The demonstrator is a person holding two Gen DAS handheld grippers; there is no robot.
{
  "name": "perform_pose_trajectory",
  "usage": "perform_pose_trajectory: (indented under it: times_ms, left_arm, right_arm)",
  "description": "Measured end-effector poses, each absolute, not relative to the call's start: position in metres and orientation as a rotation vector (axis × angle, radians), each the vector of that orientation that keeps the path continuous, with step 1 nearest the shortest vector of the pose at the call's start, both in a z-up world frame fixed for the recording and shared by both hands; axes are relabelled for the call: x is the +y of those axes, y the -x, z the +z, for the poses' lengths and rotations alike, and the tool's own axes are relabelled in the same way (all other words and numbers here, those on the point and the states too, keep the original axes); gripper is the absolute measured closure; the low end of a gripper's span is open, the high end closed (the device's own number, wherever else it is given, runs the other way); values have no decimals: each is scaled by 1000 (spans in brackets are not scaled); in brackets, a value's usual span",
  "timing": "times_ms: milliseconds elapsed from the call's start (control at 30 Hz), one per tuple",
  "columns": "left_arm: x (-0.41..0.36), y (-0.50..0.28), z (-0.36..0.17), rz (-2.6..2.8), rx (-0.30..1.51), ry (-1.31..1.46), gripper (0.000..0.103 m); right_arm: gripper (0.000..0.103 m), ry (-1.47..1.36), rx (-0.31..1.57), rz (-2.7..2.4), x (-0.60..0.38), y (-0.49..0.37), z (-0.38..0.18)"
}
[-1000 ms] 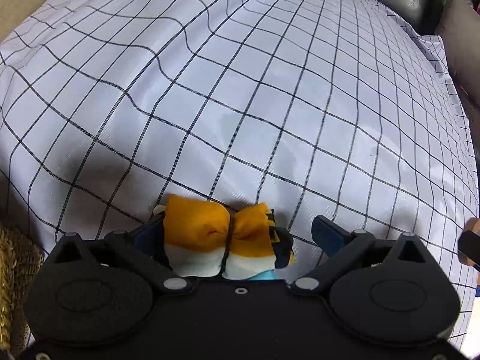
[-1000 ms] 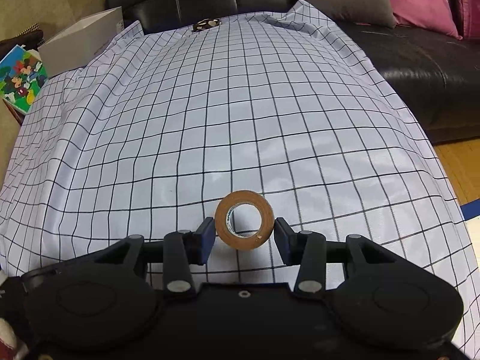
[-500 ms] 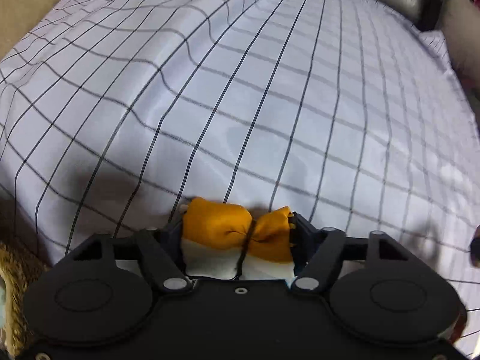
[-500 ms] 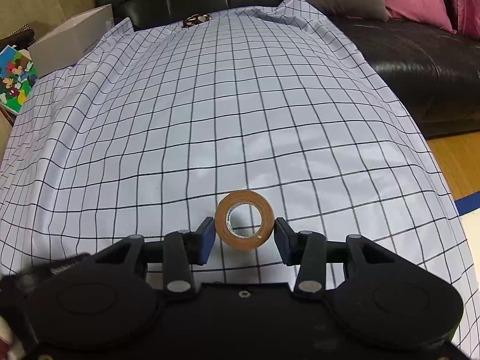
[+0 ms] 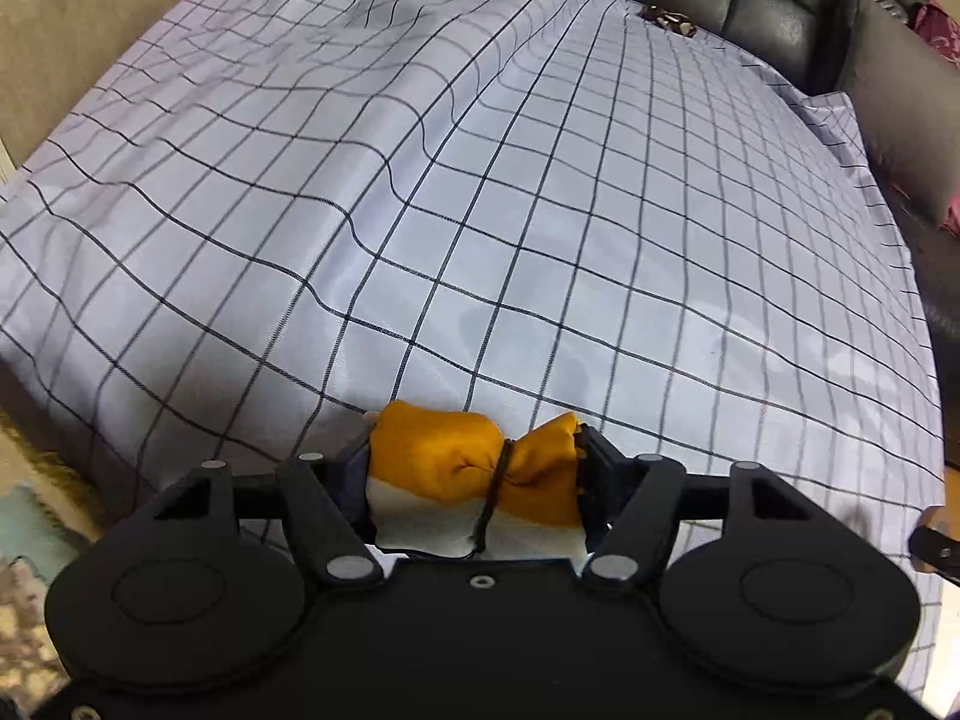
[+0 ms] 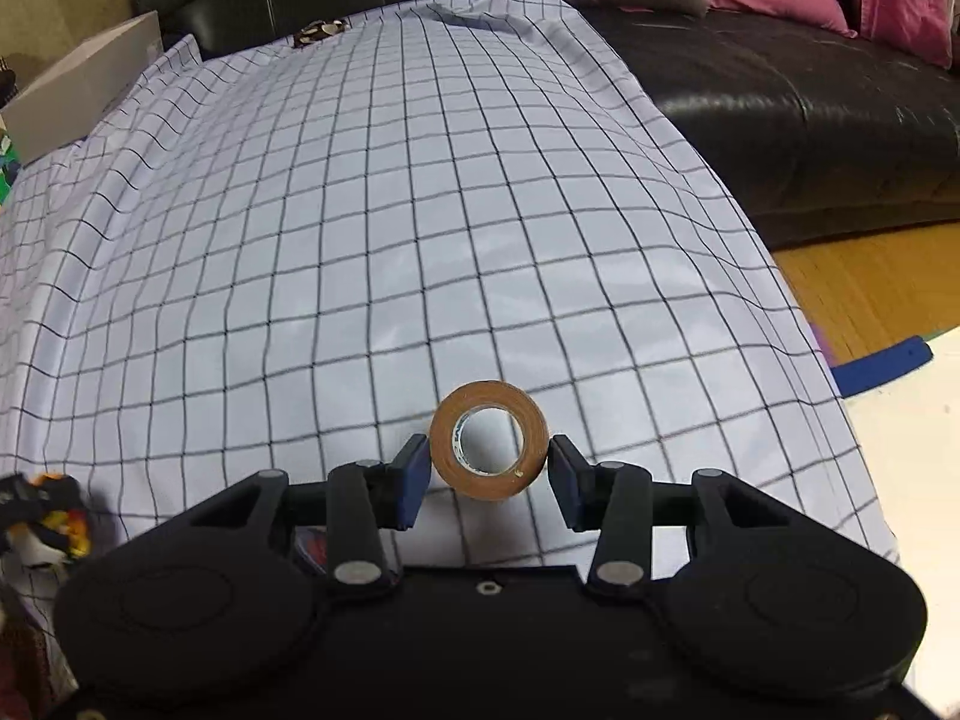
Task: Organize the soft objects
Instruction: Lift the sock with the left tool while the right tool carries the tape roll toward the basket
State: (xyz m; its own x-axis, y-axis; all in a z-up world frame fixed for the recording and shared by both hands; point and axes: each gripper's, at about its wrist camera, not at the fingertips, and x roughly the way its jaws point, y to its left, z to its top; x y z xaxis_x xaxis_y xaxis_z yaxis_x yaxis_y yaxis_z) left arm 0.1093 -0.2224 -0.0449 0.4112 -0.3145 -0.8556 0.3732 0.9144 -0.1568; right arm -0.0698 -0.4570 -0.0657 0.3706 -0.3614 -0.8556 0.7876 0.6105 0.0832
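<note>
The left gripper (image 5: 477,474), wide open a second ago, has now clenched on the orange-and-white cloth bundle (image 5: 474,480) and seems lifted off the checked sheet (image 5: 540,210), so the bundle looks ready to carry; the right gripper (image 6: 489,474) holds a brown tape roll (image 6: 489,449) as before; farther off, a small spotted item (image 5: 666,21), too small to identify, lies by the black sofa (image 6: 780,108).
</note>
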Motion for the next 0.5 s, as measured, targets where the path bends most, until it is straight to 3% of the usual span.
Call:
perform_pose_trajectory:
  times_ms: [500]
  left_arm:
    - [-195, -70, 2, -516, 1012, -120, 40]
  right_arm:
    - [61, -542, 992, -790, -443, 103, -58]
